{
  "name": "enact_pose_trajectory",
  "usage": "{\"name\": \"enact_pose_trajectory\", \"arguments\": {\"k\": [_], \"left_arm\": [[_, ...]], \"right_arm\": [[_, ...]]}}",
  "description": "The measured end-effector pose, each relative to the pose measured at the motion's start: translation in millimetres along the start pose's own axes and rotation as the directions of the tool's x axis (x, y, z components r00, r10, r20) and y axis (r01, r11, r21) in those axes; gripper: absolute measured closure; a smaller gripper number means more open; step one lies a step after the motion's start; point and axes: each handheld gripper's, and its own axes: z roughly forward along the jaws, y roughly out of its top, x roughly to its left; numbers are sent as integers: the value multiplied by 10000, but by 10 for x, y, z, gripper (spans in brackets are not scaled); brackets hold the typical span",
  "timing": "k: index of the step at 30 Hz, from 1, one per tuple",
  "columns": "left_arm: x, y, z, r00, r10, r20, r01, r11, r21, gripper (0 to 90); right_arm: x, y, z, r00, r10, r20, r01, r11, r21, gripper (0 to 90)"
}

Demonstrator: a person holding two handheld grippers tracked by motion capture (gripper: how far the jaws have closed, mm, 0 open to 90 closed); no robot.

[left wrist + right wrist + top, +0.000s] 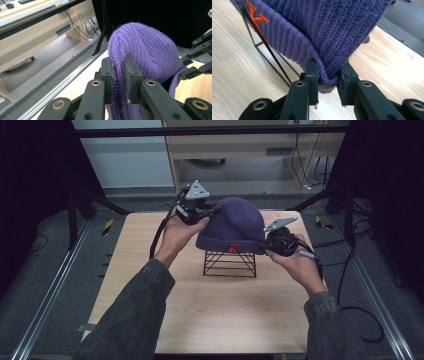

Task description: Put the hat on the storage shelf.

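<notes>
On the wood table (210, 315) my left gripper (119, 75) and right gripper (329, 75) are both pinched shut on the soft, floppy purple beanie (232, 225), so I'd grab bunched folds.

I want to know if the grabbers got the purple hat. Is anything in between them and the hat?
No. Both already pinch the purple hat: the left gripper holds a fold of its side, the right gripper its bottom edge. It sits on a black wire stand.
</notes>
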Motion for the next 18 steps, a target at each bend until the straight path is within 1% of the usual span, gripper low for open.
{"name": "enact_pose_trajectory", "arguments": {"k": [2,3,5,9,10,11,12,18], "left_arm": [[-7,-27,9,10000,-11,6,11,10000,29,791],[-10,-36,11,10000,-24,20,24,10000,8,791],[-10,-57,14,10000,-2,64,2,10000,4,791],[-9,-60,16,10000,-49,86,49,10000,-22,791],[-18,-61,17,10000,11,98,-11,10000,-22,791],[-23,-66,17,10000,31,86,-31,10000,-3,791],[-28,-70,20,9999,28,100,-28,10000,34,791],[-52,-76,43,9998,169,119,-171,9998,142,791]], "right_arm": [[10,-19,22,10000,-33,27,33,10000,68,725],[19,-32,41,10000,35,8,-35,10000,62,725],[34,-36,62,9999,-102,59,101,9999,137,723],[50,-48,86,10000,-91,-10,91,9999,95,723],[49,-54,90,9999,-104,9,103,9999,103,723],[51,-65,91,10000,-11,-32,11,9999,108,723],[47,-74,96,10000,-16,-16,16,10000,46,723],[48,-121,108,10000,20,-68,-19,10000,63,723]]}}
